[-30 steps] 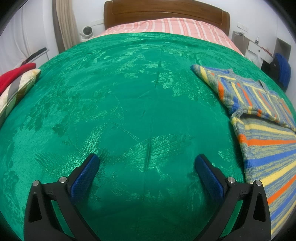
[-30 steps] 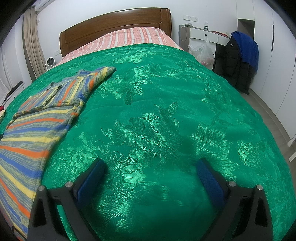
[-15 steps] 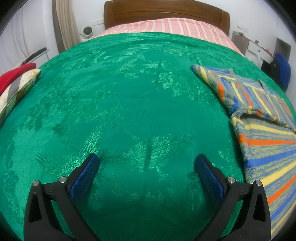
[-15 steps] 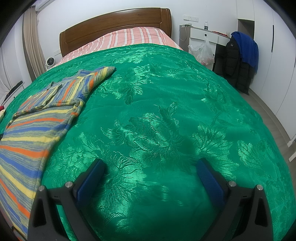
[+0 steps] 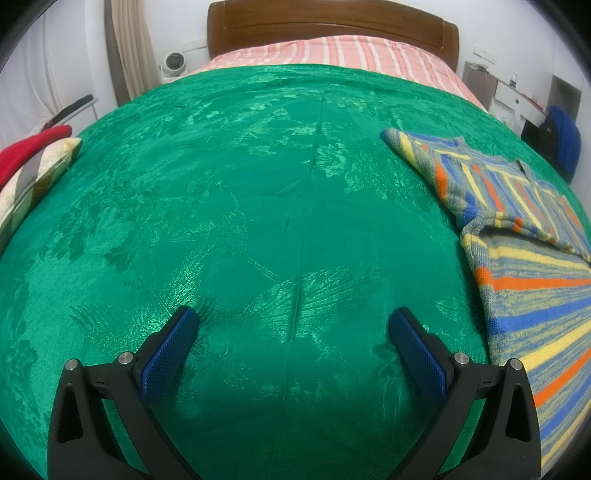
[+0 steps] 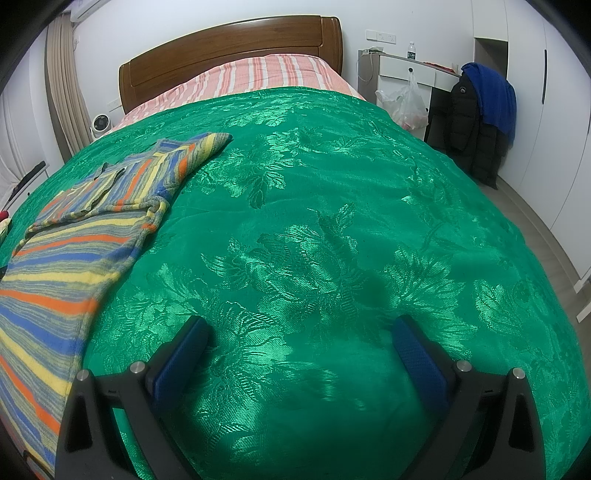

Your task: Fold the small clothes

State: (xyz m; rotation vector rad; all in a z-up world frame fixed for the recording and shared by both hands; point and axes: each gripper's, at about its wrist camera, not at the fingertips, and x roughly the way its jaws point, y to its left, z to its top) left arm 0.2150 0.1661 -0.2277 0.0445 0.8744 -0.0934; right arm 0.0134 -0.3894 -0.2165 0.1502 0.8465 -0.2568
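Note:
A striped knit sweater [image 5: 524, 280] in blue, yellow, orange and grey lies flat on the green bedspread [image 5: 258, 221], one sleeve stretched toward the headboard. It lies to the right of my left gripper [image 5: 291, 325] and to the left of my right gripper [image 6: 301, 332], between the two. The sweater also shows in the right wrist view [image 6: 66, 258]. Both grippers are open and empty, hovering low over bare bedspread [image 6: 332, 240]. Neither touches the sweater.
A wooden headboard [image 5: 332, 22] and striped pink sheet [image 5: 332, 51] lie at the far end. A red item on a folded cloth [image 5: 29, 162] sits at the bed's left edge. A desk, plastic bag and hanging jackets [image 6: 480, 110] stand to the right.

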